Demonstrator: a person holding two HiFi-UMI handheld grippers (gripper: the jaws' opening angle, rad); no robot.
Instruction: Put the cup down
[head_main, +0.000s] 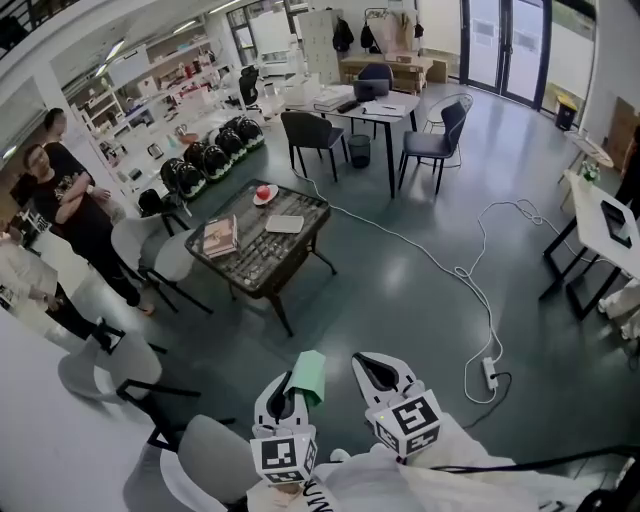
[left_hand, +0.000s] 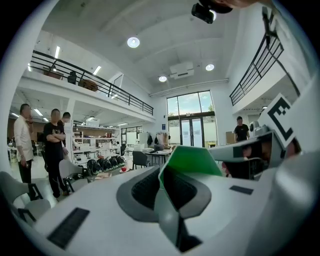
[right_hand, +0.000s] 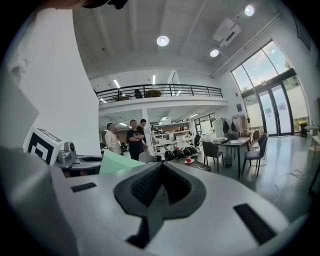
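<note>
Cup, one only, clamped in left gripper; right gripper empty.

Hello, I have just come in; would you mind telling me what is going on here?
A person stands in an open workroom with a gripper in each hand. The left gripper is shut on a green cup and holds it up in the air, so the cup has not yet been put down. The right gripper beside it is shut and empty. A low table with a book on it stands ahead across the floor, and some people stand off to the left.
</note>
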